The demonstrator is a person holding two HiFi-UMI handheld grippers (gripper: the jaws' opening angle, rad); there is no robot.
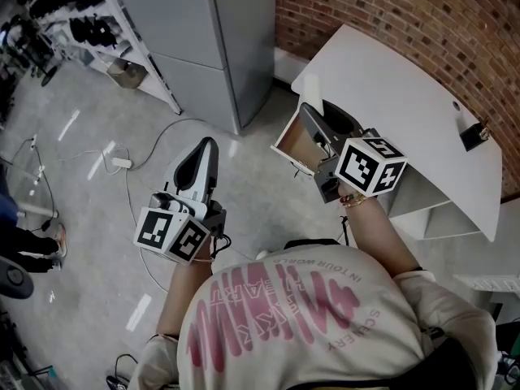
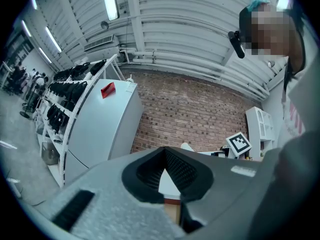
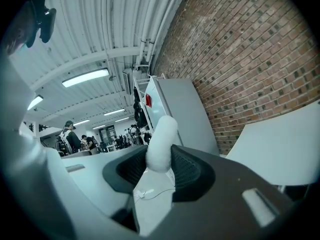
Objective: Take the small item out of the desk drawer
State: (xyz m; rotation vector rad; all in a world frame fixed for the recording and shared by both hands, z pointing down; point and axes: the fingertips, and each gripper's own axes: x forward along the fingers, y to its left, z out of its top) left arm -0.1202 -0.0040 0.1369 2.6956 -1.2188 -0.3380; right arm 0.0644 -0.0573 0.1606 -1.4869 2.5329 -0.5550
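My right gripper (image 3: pixel 160 159) is shut on a small white foam-like item (image 3: pixel 161 139), which sticks up between its pads. In the head view the right gripper (image 1: pixel 309 116) hangs over the open drawer (image 1: pixel 291 146), a wooden tray pulled out from the white desk (image 1: pixel 406 96). The item itself is hidden there. My left gripper (image 1: pixel 208 146) is off to the left over the bare floor, away from the desk. Its jaws meet at the tips with nothing between them (image 2: pixel 164 154).
A tall grey cabinet (image 1: pixel 215 39) stands left of the desk against the brick wall (image 1: pixel 406 10). A small black object (image 1: pixel 473 134) sits at the desk's right end. A cable and power strip (image 1: pixel 122 162) lie on the floor. Racks (image 1: pixel 122 31) stand far left.
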